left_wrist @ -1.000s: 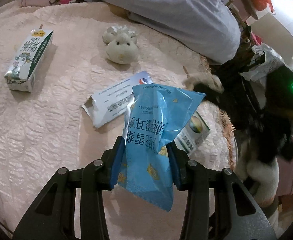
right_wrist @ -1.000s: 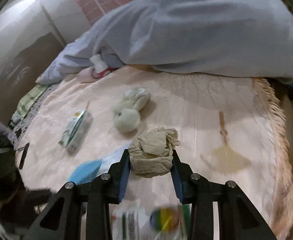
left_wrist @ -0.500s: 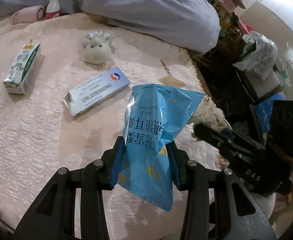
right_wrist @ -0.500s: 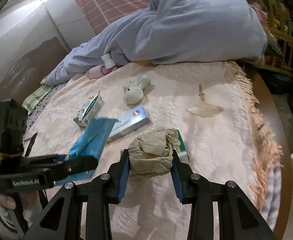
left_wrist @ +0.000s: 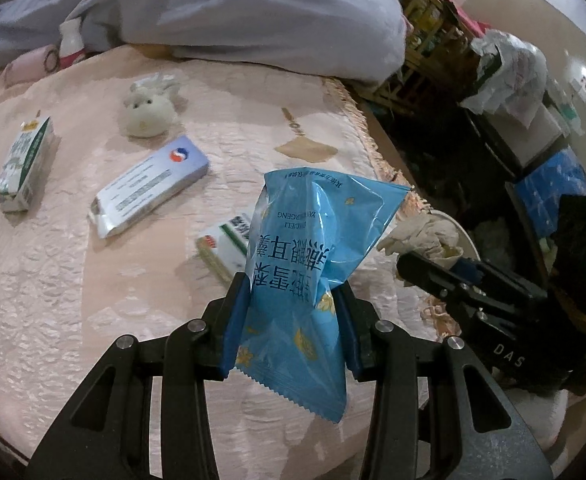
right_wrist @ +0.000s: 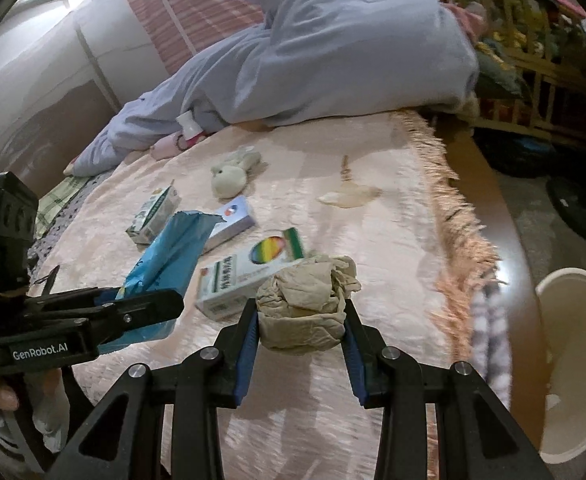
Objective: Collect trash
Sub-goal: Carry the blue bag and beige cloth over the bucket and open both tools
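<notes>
My jaws are both pinching trash above the bed's near right edge, the left gripper (left_wrist: 293, 320) squeezing a light, crinkly, slippery blue wrapper (left_wrist: 309, 272) mid-body, the right gripper (right_wrist: 301, 324) compressing a soft crumpled tissue wad (right_wrist: 305, 300) near the white bin (right_wrist: 573, 360).

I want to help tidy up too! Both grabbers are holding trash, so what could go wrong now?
1. The left hand-held gripper pinches the blue wrapper only near its lower end; the slick, floppy bag might slip out.
2. The right hand-held gripper squeezes a crumpled tissue wad; loose flaps may tear off or miss the white bin beside the bed.
3. Three boxes, like the rainbow box, could get forgotten.
</notes>
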A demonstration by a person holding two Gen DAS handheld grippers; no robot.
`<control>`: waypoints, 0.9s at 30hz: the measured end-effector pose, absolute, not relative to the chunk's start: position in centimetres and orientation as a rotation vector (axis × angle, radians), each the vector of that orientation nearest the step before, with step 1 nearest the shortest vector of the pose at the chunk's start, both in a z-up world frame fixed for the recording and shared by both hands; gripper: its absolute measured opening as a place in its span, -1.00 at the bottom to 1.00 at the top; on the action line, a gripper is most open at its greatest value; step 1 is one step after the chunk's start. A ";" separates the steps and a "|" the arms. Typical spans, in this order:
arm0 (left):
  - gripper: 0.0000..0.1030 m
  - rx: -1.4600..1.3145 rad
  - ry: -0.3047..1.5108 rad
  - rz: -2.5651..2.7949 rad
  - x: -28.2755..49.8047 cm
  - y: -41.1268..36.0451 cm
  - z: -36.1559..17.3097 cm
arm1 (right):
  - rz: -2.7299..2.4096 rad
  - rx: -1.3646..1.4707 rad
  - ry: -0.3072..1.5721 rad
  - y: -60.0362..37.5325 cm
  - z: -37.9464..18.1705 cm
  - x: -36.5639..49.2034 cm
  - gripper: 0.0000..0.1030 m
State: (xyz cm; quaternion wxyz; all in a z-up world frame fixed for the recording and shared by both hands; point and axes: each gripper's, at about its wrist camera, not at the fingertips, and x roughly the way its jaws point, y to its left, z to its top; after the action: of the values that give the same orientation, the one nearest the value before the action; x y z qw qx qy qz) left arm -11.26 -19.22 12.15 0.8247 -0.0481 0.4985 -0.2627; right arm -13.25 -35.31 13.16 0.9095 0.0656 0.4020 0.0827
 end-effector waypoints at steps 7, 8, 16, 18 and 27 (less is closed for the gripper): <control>-0.24 -0.001 1.010 -0.563 -12.2 -22.7 12.3 | 0.094 0.119 0.818 -38.2 13.5 -14.6 -0.29; -0.24 0.010 1.005 -0.565 -12.3 -23.2 12.3 | 0.085 0.121 0.816 -38.6 13.5 -14.8 -0.29; -0.24 0.075 0.980 -0.604 -13.3 -27.6 12.5 | 0.011 0.147 0.801 -42.9 13.8 -16.6 -0.29; -0.24 0.090 0.978 -0.617 -13.6 -28.7 12.5 | -0.008 0.157 0.800 -44.0 13.8 -17.1 -0.29; -0.24 0.131 0.964 -0.696 -14.8 -33.6 13.1 | -0.092 0.186 0.800 -48.7 13.8 -19.3 -0.29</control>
State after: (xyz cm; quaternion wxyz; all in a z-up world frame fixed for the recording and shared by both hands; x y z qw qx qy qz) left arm -14.77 -33.61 13.14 0.8263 0.0616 0.4540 -0.3276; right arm -19.30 -48.74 13.82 0.9158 0.0903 0.3888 -0.0446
